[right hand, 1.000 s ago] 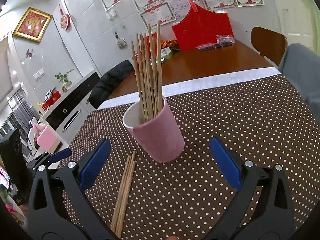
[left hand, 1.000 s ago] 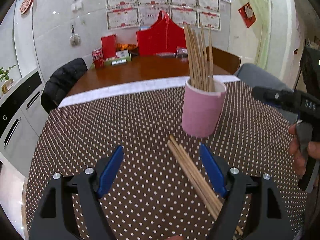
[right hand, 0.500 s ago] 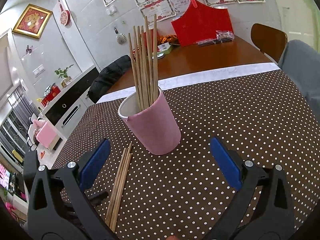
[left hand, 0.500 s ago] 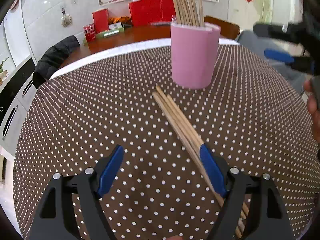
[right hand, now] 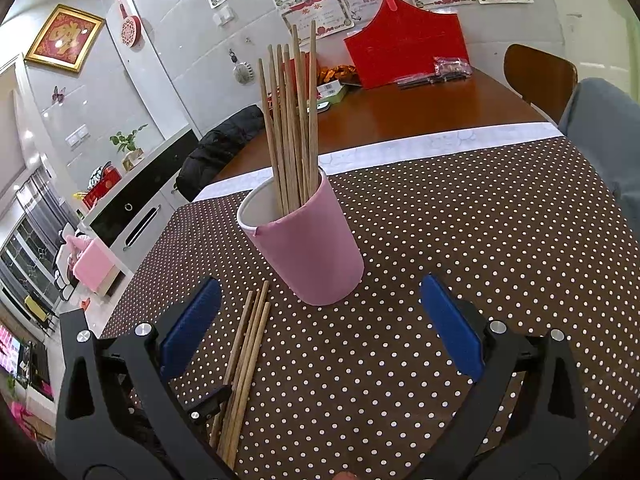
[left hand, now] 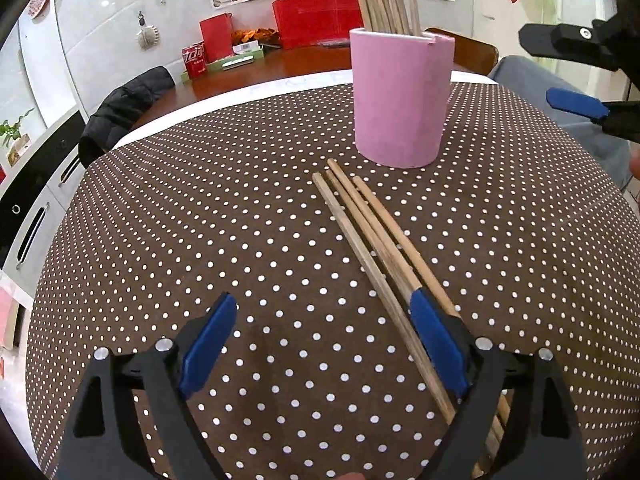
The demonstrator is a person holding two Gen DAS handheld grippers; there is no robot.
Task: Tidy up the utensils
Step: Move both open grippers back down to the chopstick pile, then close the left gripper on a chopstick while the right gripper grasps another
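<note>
A pink cup (left hand: 400, 100) (right hand: 312, 248) stands on the dotted brown tablecloth (left hand: 200, 220) with several wooden chopsticks (right hand: 292, 120) upright in it. Three loose chopsticks (left hand: 372, 232) (right hand: 248, 352) lie side by side in front of the cup. My left gripper (left hand: 322, 344) is low over their near ends, its jaws opening. Its right pad sits on top of the bundle, and one stick lies just inside it, ungripped. My right gripper (right hand: 322, 320) (left hand: 538, 66) hangs open to the right of the cup with nothing between its pads. One of the left gripper's fingers (right hand: 208, 402) shows beside the loose sticks.
Beyond the cloth's white border lies bare wooden table (right hand: 420, 112) with a red box (left hand: 316, 16), a red can (left hand: 194, 60) and small packets. A black jacket (left hand: 124, 112) hangs on a chair at left. A person's grey-clad leg (right hand: 608, 136) is at the right.
The left gripper came down and closer to the loose chopsticks, so its right pad now lies over them, and its jaws stand a little wider. The right gripper has kept still.
</note>
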